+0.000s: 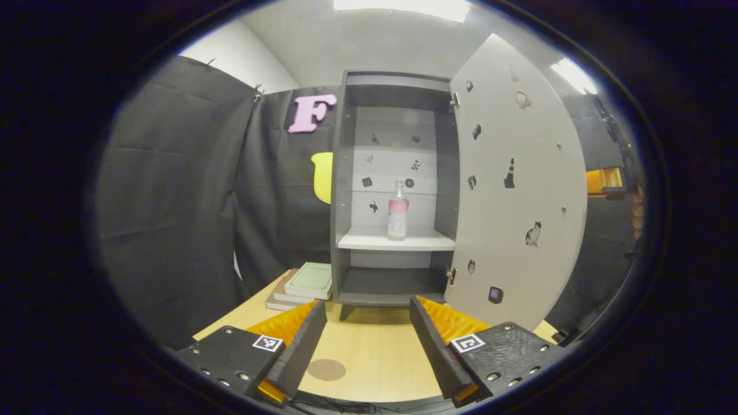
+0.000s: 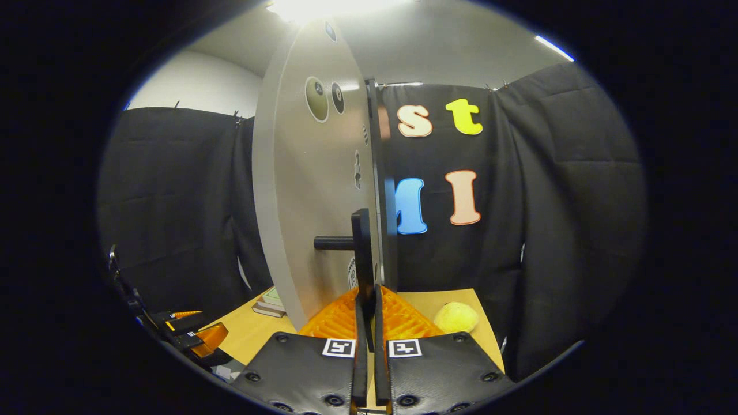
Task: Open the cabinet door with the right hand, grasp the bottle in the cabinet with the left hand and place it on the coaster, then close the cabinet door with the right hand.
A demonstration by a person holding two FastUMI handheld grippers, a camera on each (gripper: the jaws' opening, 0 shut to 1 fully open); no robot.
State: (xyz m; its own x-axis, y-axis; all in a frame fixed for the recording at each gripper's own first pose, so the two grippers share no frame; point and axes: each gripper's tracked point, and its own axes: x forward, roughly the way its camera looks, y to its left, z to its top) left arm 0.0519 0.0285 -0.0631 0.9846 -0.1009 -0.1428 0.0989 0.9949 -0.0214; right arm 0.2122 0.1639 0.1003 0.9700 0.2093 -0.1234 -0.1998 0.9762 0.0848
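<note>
Standing upright on cabinet shelf (image 1: 396, 241): bottle (image 1: 397, 210), light, rigid, slick; grip mid-body; left tool (image 1: 366, 340) spread; right tool (image 2: 366, 323) pinching door handle (image 2: 362, 253).

clear plastic bottle (image 1: 397, 210) (glossy), matt cabinet door (image 1: 516, 190), pale wood table (image 1: 369, 357)

**Black housings, ribbed orange, square markers**

The left tongs (image 1: 367, 340) are built from two black textured blocks studded with round screws, each marked by a white square tag. Ribbed orange plastic is seen behind them. The same build is repeated on the right tongs (image 2: 367, 323).
</note>
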